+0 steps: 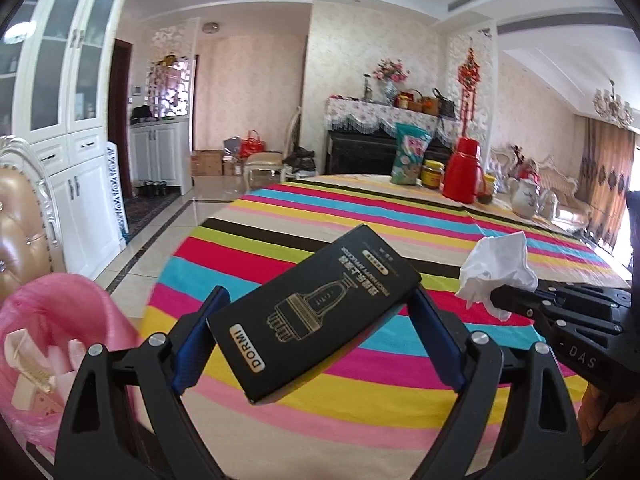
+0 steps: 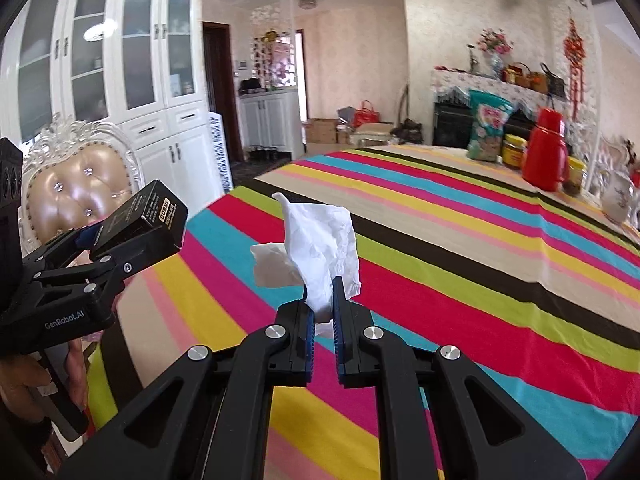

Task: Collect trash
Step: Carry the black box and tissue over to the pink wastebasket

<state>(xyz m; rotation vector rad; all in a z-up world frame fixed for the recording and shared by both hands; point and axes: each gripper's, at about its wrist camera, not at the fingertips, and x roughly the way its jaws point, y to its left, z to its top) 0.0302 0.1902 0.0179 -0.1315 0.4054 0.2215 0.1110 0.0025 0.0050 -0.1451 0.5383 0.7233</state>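
My left gripper [image 1: 318,306] is shut on a black DORMI box [image 1: 308,312], held in the air over the striped tablecloth [image 1: 360,224]; the box also shows at the left of the right wrist view [image 2: 148,216]. My right gripper [image 2: 322,292] is shut on a crumpled white tissue [image 2: 320,248], held above the table; the tissue also shows in the left wrist view [image 1: 498,268]. A bin with a pink bag [image 1: 60,320] sits at the lower left, holding some trash.
A padded chair [image 2: 80,184] stands at the table's left edge. At the table's far end stand a red thermos [image 2: 546,156], jars [image 2: 514,150], a snack bag [image 2: 486,126] and a teapot [image 1: 526,196]. White cabinets [image 2: 120,60] line the left wall.
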